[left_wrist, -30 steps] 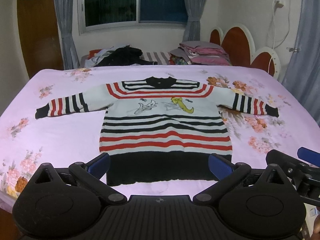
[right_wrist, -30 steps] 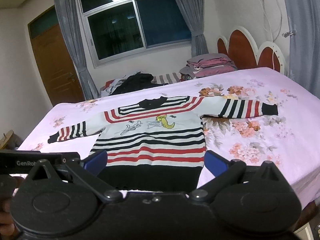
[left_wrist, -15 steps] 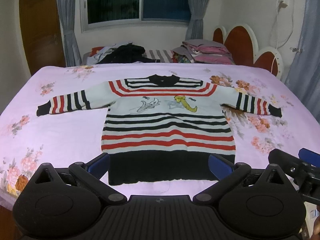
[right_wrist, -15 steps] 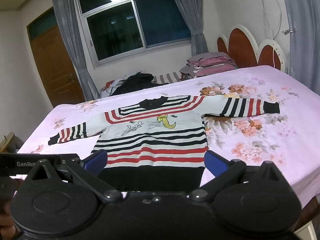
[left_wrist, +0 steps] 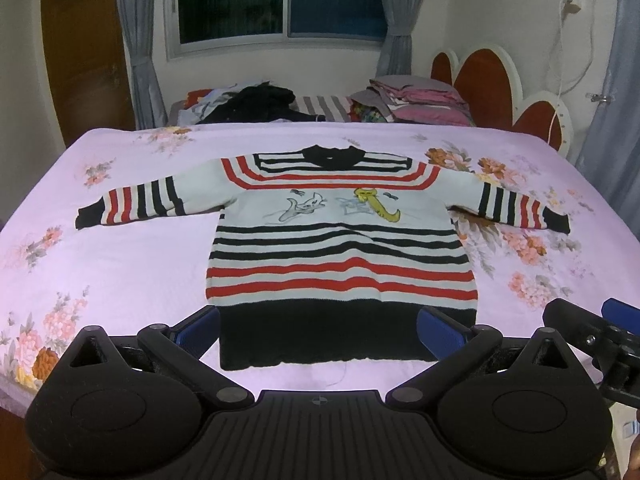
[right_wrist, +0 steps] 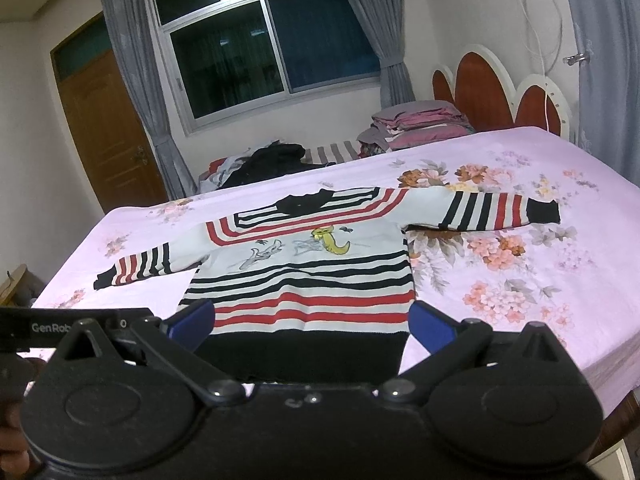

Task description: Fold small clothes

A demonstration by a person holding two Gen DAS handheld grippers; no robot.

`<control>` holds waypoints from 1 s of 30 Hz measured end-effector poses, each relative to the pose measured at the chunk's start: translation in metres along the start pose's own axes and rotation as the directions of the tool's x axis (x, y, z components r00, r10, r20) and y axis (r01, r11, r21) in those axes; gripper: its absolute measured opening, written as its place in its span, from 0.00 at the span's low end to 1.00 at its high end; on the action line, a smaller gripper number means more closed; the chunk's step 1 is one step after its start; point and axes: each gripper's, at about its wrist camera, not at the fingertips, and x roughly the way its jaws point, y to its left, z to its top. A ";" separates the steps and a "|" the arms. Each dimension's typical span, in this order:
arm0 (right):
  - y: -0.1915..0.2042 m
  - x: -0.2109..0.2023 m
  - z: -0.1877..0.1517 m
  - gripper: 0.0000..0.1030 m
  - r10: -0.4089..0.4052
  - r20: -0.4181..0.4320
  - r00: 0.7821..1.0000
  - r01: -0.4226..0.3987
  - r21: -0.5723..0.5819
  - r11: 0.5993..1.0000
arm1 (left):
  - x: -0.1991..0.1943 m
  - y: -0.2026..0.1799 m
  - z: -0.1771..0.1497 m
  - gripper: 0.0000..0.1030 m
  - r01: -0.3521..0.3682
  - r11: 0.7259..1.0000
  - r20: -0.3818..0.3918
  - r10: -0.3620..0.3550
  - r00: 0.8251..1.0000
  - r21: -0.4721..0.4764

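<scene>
Sweater (left_wrist: 340, 240) lies flat and face up on the pink flowered bed (left_wrist: 120, 264), sleeves spread to both sides, black hem nearest the cameras. The left gripper (left_wrist: 318, 330) and right gripper (right_wrist: 310, 326) both hover above the hem with jaws wide and empty. Folding looks not yet begun; a good start would be pinching a sleeve cuff and bringing it across the chest without dragging the body. Only "GenRob" can be read, on a gripper housing in the right view.
</scene>
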 end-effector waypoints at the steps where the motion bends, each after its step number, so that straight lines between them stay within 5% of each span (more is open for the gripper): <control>1: -0.001 0.000 0.000 1.00 -0.001 0.000 1.000 0.001 0.002 1.000 | 0.000 -0.001 0.000 1.00 -0.002 1.000 0.001 0.002 1.000 -0.001; 30: -0.001 0.020 0.002 1.00 -0.018 -0.036 0.999 0.019 0.011 1.000 | 0.019 0.005 0.008 1.00 -0.012 1.000 -0.031 0.012 0.999 0.014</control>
